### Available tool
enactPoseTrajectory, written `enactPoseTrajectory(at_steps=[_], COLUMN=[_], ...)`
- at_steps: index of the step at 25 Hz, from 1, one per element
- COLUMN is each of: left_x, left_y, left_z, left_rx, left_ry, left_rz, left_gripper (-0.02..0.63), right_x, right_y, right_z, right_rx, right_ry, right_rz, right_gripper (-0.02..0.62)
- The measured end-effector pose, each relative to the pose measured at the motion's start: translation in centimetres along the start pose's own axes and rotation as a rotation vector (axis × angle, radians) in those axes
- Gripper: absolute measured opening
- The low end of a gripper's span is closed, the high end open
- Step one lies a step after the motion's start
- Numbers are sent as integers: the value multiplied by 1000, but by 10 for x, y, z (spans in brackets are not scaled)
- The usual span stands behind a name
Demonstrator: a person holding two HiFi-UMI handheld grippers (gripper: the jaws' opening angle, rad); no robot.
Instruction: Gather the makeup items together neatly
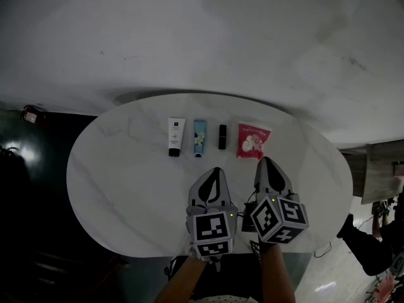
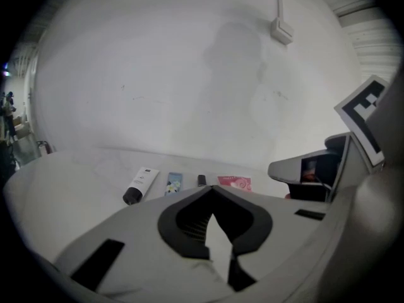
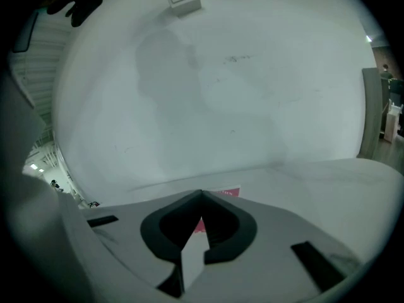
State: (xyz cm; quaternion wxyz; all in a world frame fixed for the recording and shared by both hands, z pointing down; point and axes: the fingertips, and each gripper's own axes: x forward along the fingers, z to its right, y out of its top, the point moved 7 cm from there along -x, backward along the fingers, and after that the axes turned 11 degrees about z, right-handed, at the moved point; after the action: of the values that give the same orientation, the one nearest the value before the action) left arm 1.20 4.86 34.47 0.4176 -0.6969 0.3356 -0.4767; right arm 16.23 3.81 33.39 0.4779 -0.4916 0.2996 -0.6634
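Observation:
Four makeup items lie in a row at the far side of the white oval table [image 1: 126,194]: a white tube with a black cap [image 1: 176,136], a blue floral sachet [image 1: 199,137], a black lipstick [image 1: 222,136] and a red packet [image 1: 253,140]. My left gripper [image 1: 215,169] hovers shut and empty just short of the lipstick. My right gripper [image 1: 265,160] is shut and empty just short of the red packet. The left gripper view shows the white tube [image 2: 141,185], sachet [image 2: 173,183], lipstick [image 2: 201,180] and red packet [image 2: 235,182] beyond the closed jaws. The red packet [image 3: 224,193] peeks over the right gripper [image 3: 202,194].
A pale wall [image 1: 202,36] rises right behind the table's far edge. Dark floor lies to the left. A person's legs [image 1: 372,238] stand at the right, beyond the table edge. A bare stretch of tabletop [image 1: 113,188] spreads to the left of my grippers.

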Motion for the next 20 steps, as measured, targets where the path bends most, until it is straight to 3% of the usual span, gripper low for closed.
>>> enactPoseTrajectory(at_steps=[20], left_x=[-46], left_y=[15], left_z=[-15], left_rx=[54], left_ry=[-35], left_rz=[53], left_gripper=[28], right_x=[-49], right_y=[-12], right_z=[-44], right_rx=[-94], right_ry=[69], right_rz=[17], right_gripper=[-8])
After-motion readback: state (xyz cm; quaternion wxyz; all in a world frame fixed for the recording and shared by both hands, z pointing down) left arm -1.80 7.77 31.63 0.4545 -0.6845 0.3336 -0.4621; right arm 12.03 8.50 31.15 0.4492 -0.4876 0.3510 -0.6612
